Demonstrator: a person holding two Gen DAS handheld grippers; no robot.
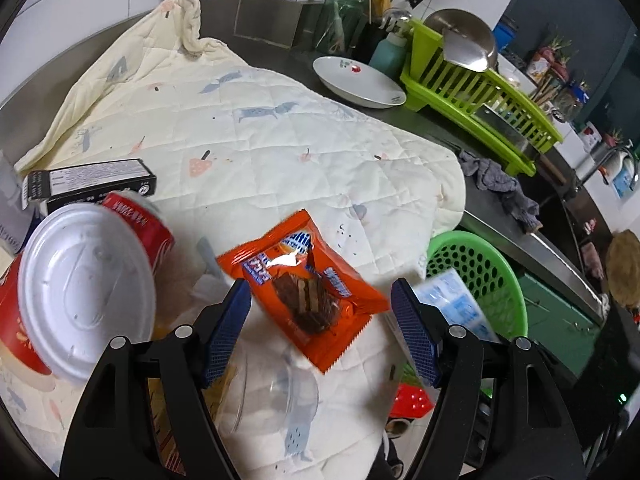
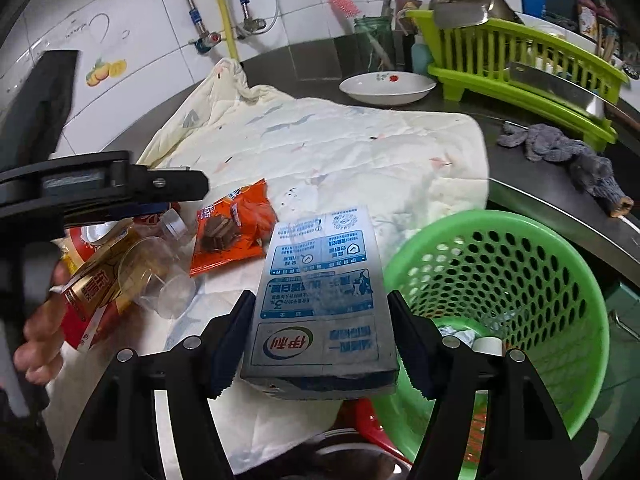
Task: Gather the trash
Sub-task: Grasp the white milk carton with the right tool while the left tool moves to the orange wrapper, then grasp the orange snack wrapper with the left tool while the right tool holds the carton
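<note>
An orange snack wrapper (image 1: 308, 280) lies on the quilted cloth (image 1: 240, 128). My left gripper (image 1: 320, 300) hovers over it, open, its blue pads on either side and apart from it. My right gripper (image 2: 320, 304) is shut on a blue-and-white milk carton (image 2: 320, 288), pads pressed on both long sides, next to the green perforated basket (image 2: 560, 264). The carton (image 1: 452, 304) and basket (image 1: 492, 276) also show at the right of the left wrist view. The wrapper (image 2: 232, 236) appears left of the carton.
A red cup with a white lid (image 1: 80, 292), a red can (image 1: 140, 232), a black box (image 1: 92, 184) and a clear cup (image 1: 272, 396) lie at the left. A white plate (image 1: 360, 80), green dish rack (image 1: 480, 92) and grey rag (image 1: 496, 184) stand behind. A hand (image 2: 40, 336) is at the left.
</note>
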